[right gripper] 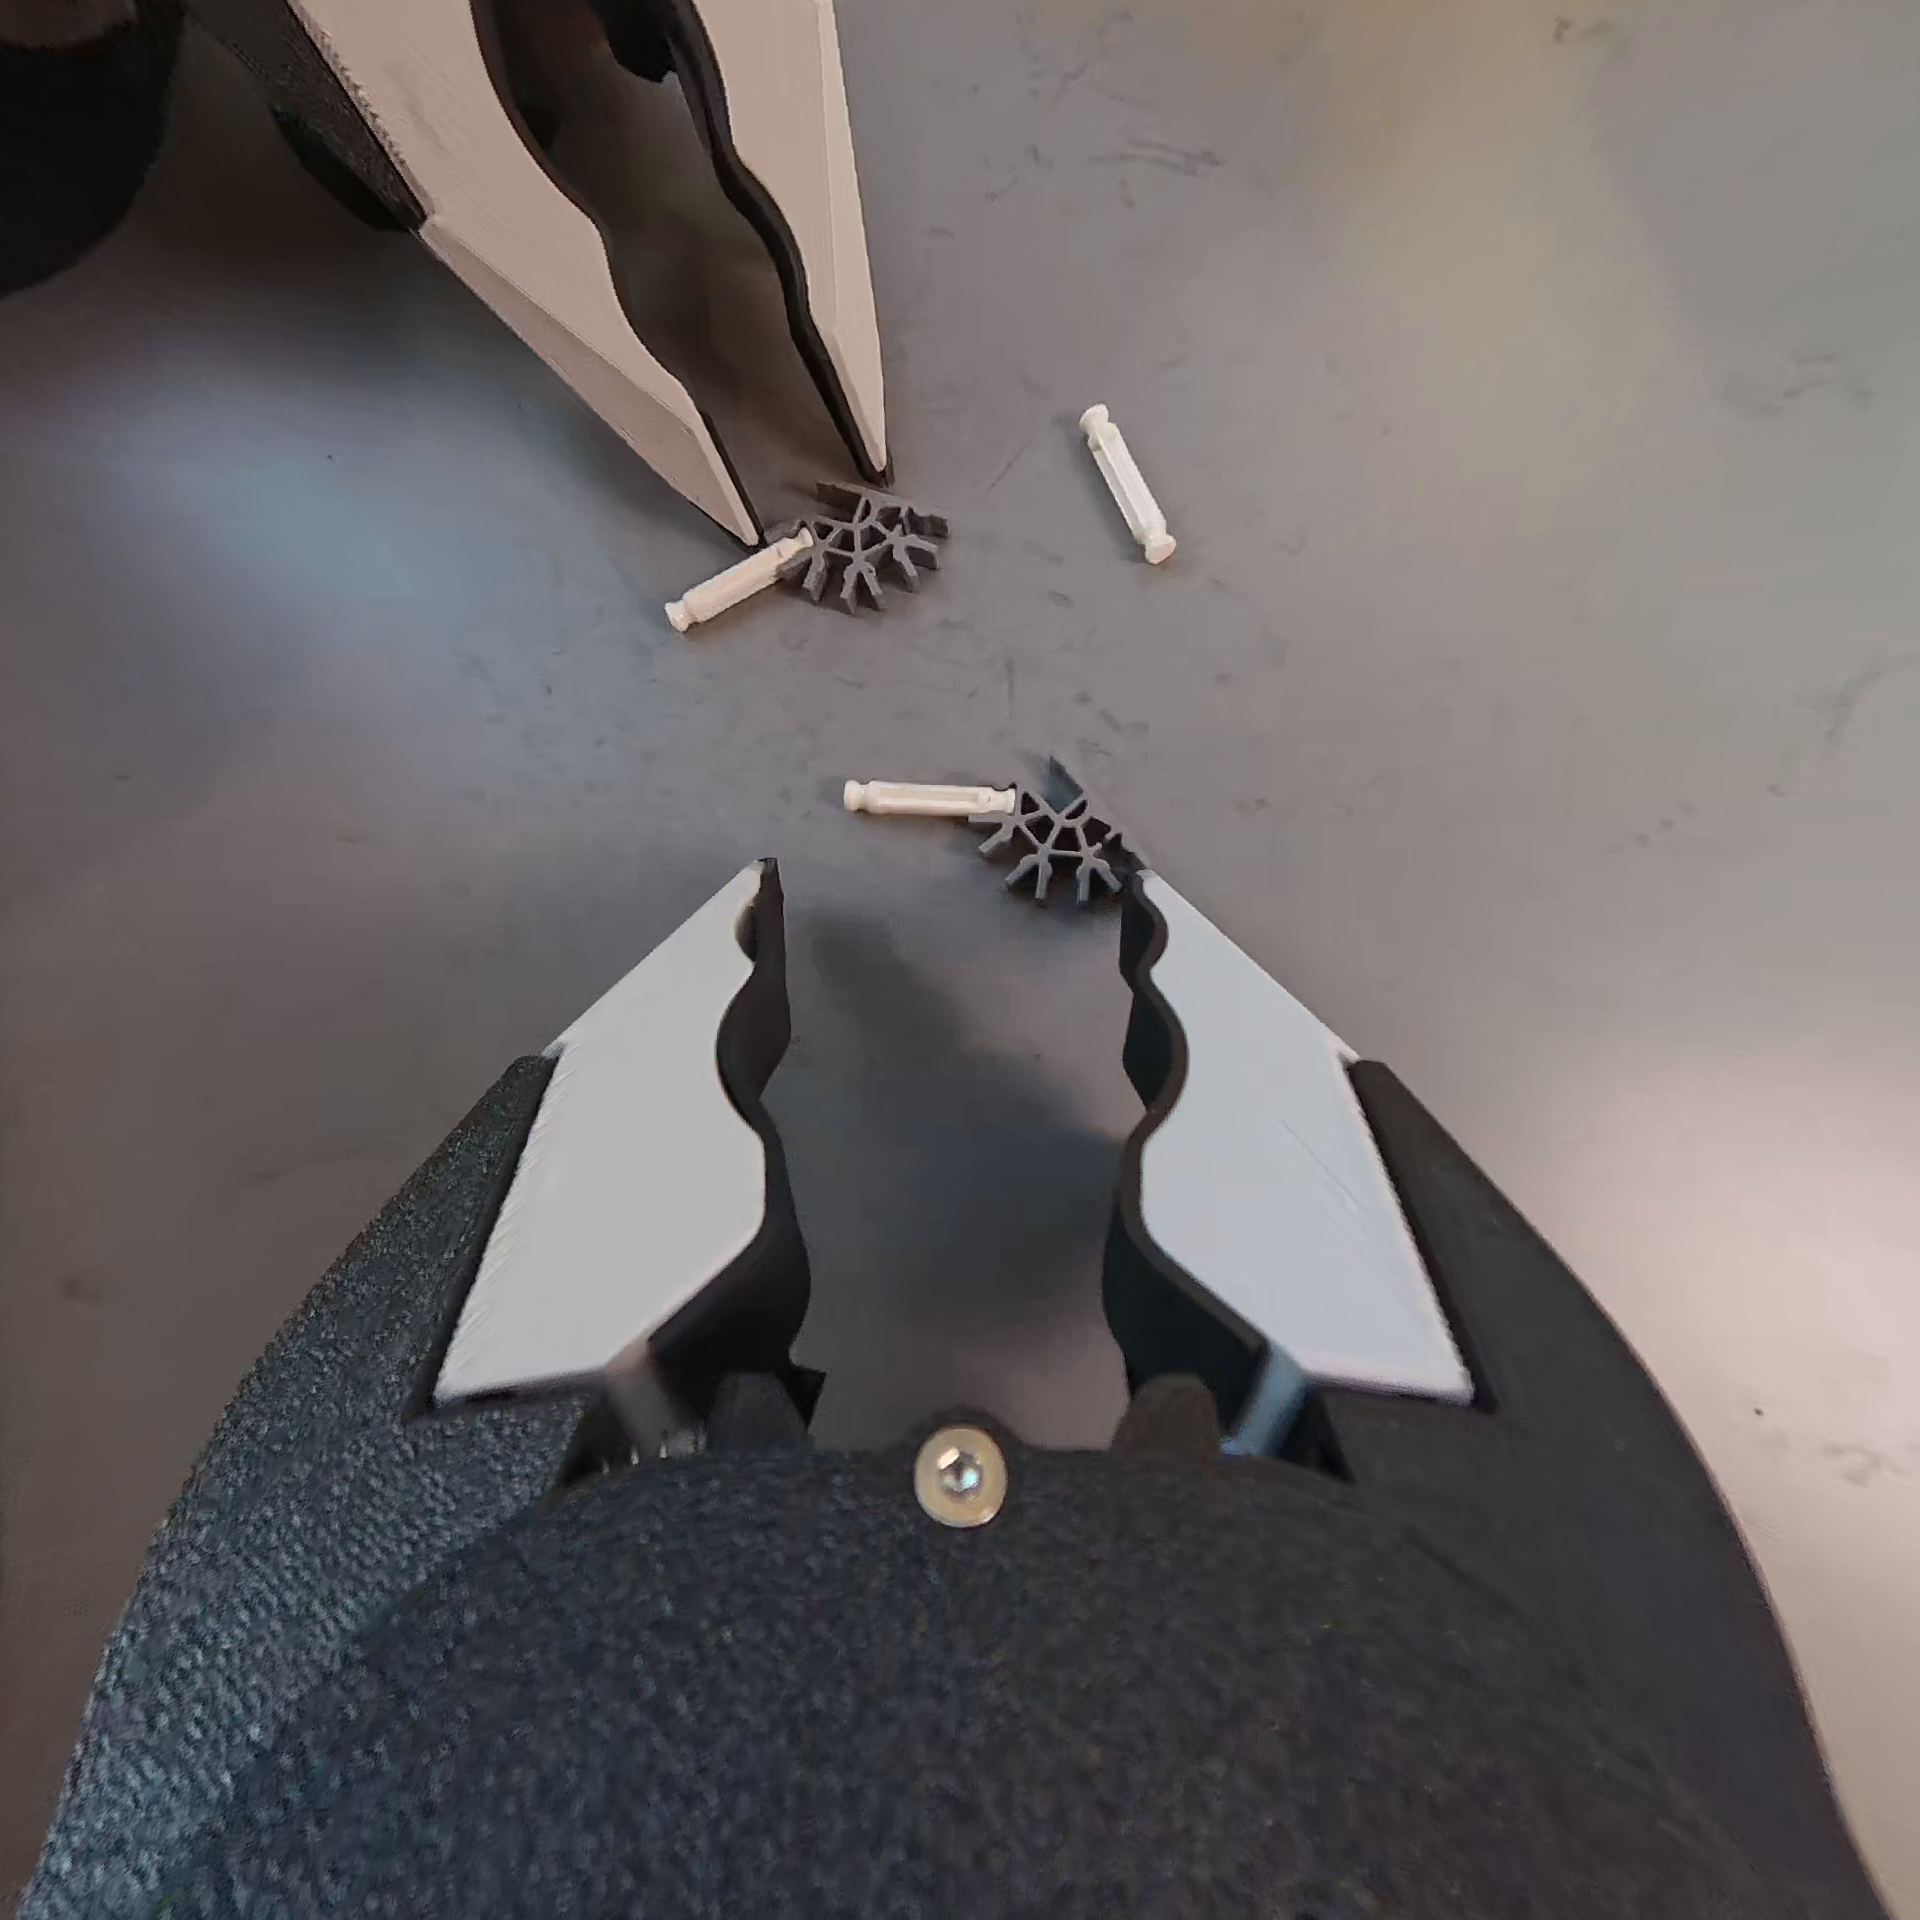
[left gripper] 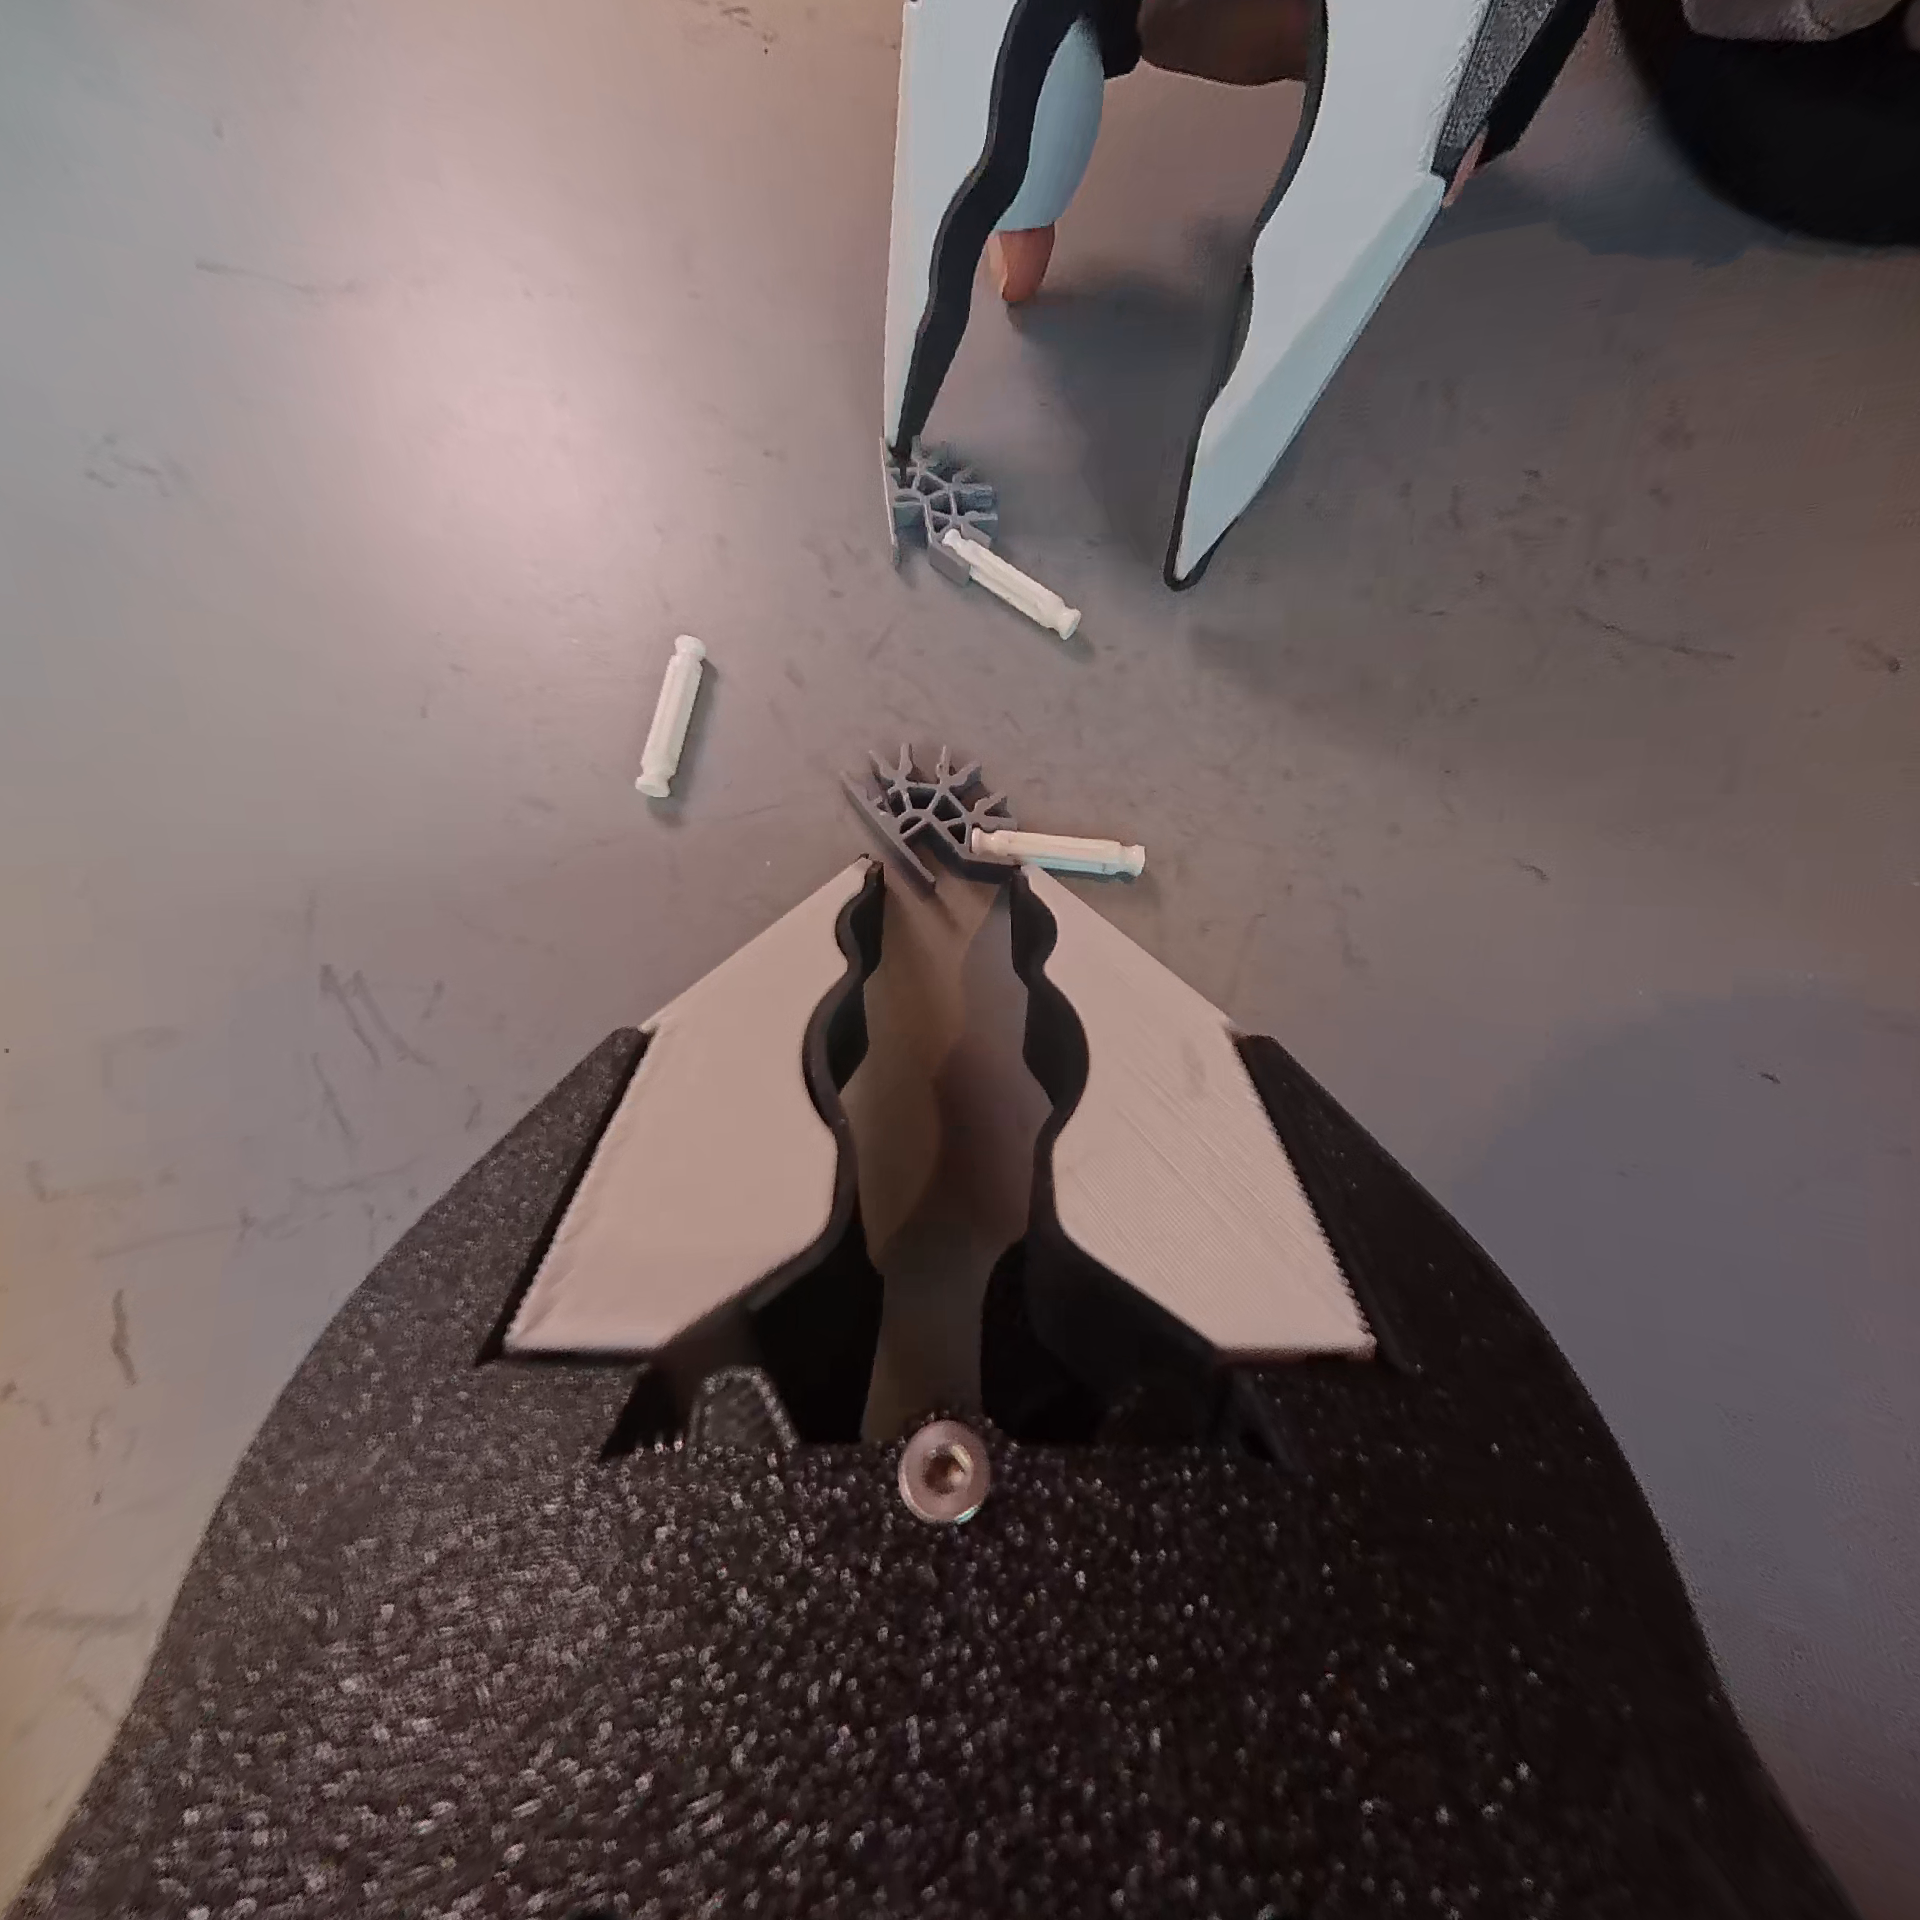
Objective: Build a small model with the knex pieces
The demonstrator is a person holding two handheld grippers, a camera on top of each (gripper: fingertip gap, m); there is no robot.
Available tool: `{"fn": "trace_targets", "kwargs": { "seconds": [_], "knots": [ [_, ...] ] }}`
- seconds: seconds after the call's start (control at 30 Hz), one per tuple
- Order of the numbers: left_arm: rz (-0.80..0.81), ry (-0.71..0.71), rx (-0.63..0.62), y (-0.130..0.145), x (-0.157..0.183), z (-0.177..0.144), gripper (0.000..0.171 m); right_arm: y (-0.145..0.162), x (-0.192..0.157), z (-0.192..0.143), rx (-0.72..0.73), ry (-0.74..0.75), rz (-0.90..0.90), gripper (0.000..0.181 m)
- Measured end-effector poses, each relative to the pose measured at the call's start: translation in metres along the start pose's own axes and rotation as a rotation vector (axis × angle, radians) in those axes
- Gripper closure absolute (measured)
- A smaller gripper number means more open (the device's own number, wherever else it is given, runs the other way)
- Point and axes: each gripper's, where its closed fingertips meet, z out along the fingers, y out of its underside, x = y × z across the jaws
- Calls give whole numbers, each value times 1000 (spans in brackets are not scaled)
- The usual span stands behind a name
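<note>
Grey, scuffed table top (left gripper: 312,416) lies under everything here. Farthest left in the left wrist view is a loose rod (left gripper: 670,717), white and grooved, lying flat and well apart from both tools.

Next over is the left gripper (left gripper: 940,883), its jaws drawn narrow with a slim gap showing. Its tips sit right against the near edge of the first connector (left gripper: 930,810), a grey snowflake-shaped piece that looks slightly tipped up. Whether the tips are pinching that edge or only resting against it, I cannot tell. The first rod (left gripper: 1060,852), also white, is plugged into one slot and sticks out to the side, flat on the top.

Further right, the right gripper (right gripper: 951,878) stands spread wide and holds nothing. Only one fingertip touches the second connector (right gripper: 1060,842); the other is well clear of it. The second rod (right gripper: 930,800) juts from that connector across the front of the gap. A person's finger (left gripper: 1023,260) shows behind those jaws.

To my eye these pieces are small, light and on a smooth surface. A touch from one side looks apt to make them skate or spin about the rod. Contact on two opposite flat edges of a connector, clear of the rod, looks the steadier hold.
</note>
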Motion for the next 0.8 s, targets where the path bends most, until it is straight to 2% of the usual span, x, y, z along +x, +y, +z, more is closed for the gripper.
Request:
{"fn": "trace_targets", "kwargs": {
  "seconds": [0.1, 0.33, 0.7, 0.8],
  "knots": [
    [7, -11, 2, -1, -1, 1, 148, -4, -1, 4, -1, 20, 2, 117],
    [10, -18, 4, -2, -1, 3, 148, -11, 0, 12, 20, 52, -90, 127],
    [23, -43, 7, -5, -2, 5, 149, -8, -19, 11, 41, -69, -258, 127],
    [26, -43, 8, -6, -1, 7, 151, -3, -16, 7, 20, -81, -248, 127]
  ]
}}
